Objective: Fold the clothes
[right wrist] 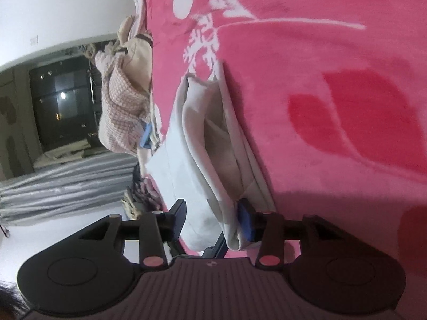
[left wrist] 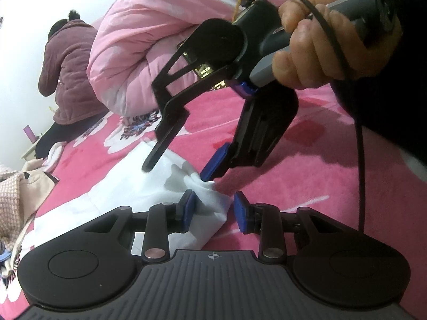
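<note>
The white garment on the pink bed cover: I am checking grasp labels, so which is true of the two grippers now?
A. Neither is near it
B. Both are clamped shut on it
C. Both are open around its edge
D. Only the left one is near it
C: in each wrist view the white garment lies between spread blue pads, so the left gripper and the right gripper are both open around its edge.

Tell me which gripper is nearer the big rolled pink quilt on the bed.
Right. The right gripper, held by a hand, reaches down just in front of the rolled pink quilt. The left gripper sits farther back, at the near corner of the white garment.
</note>
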Tool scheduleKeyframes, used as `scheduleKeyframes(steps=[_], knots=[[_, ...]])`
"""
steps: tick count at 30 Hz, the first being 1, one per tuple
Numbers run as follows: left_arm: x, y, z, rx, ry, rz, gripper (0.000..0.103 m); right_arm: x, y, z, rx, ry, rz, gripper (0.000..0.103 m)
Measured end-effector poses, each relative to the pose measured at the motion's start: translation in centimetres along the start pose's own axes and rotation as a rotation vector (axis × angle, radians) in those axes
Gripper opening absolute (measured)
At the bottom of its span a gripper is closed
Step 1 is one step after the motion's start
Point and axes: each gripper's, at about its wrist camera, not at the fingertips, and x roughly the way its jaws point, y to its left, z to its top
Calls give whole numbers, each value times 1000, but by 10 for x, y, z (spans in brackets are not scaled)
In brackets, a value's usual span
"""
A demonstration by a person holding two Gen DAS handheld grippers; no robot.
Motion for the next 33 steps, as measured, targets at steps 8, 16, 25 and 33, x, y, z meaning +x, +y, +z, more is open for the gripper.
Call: scheduleKeyframes(steps=[8, 16, 25, 33], knots=[[-2, 2, 1, -4, -9, 7, 32, 15, 19, 1, -113, 31, -41, 48], [0, 2, 1, -5, -13, -6, 32, 24, 11, 5, -95, 66, 9, 56], [3, -10, -8, 15, -21, -32, 49, 28, 4, 9, -59, 76, 50, 67], [3, -9, -7, -18, 2, -70, 49, -17, 44, 2, -266, -71, -85, 68]])
